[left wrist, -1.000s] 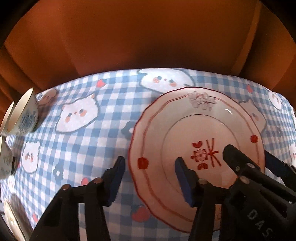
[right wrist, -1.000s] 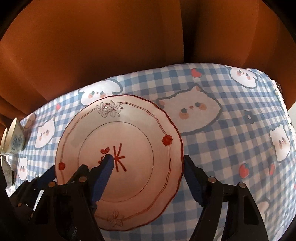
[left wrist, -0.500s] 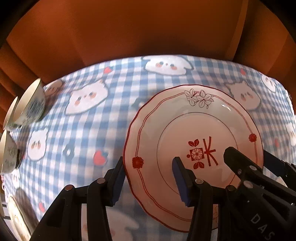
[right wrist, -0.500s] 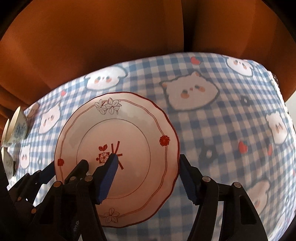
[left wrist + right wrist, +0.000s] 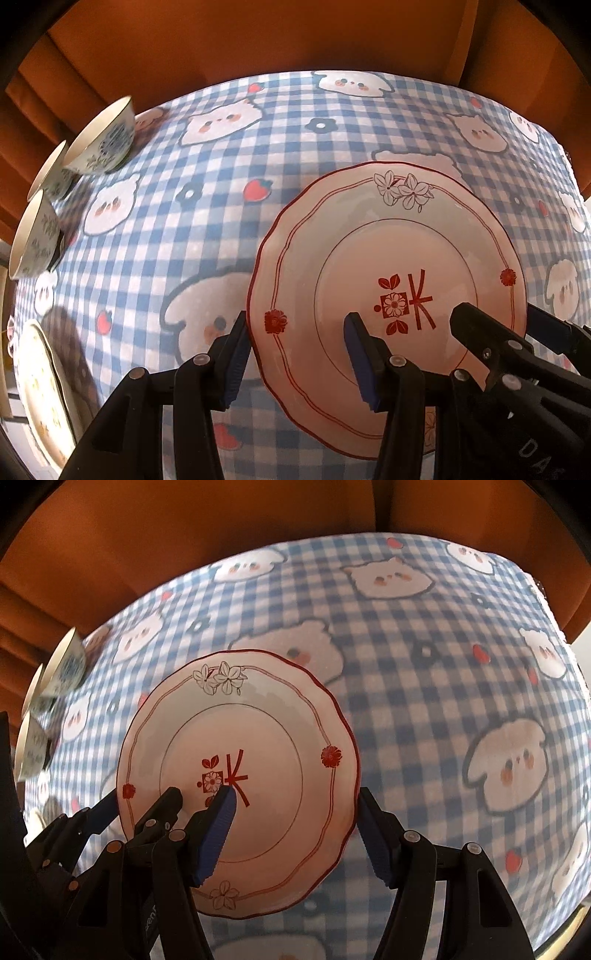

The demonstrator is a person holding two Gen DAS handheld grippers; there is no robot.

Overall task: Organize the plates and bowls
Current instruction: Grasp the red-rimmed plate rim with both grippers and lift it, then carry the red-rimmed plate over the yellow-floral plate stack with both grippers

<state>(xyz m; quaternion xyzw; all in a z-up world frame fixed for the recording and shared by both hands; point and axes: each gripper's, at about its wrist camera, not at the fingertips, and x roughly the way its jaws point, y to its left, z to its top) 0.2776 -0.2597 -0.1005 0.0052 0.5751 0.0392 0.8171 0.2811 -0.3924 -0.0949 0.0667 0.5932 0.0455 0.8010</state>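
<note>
**Two grippers carry one plate above the checked cloth**

A white plate (image 5: 391, 258) with a scalloped red rim, flower sprigs and a red motif at its middle hangs between the two grippers, clear of the worktop (image 5: 229, 229), which is covered in a blue-and-white checked cloth printed with animal faces, strawberries and flowers.

The left gripper (image 5: 295, 363) straddles the plate's left rim: one blue pad sits outside and under the edge, the other on the plate's upper face. Its jaws stand partly closed, clamped on that rim.

The right gripper (image 5: 295, 836) takes the opposite rim in the same way, one pad on the plate's face just below the red motif, the other outside the right edge. Its jaws have just been closing, with the plate's rim between them, and now press on it.

Each gripper shows in the other's view, beside its partner at the near part of the plate.

At the left edge of the worktop stand three patterned bowls (image 5: 101, 142), close together, well apart from the plate. Nearer, at lower left, lies another pale plate (image 5: 40, 391). Orange-brown curtains (image 5: 258, 40) hang behind the worktop.
</note>
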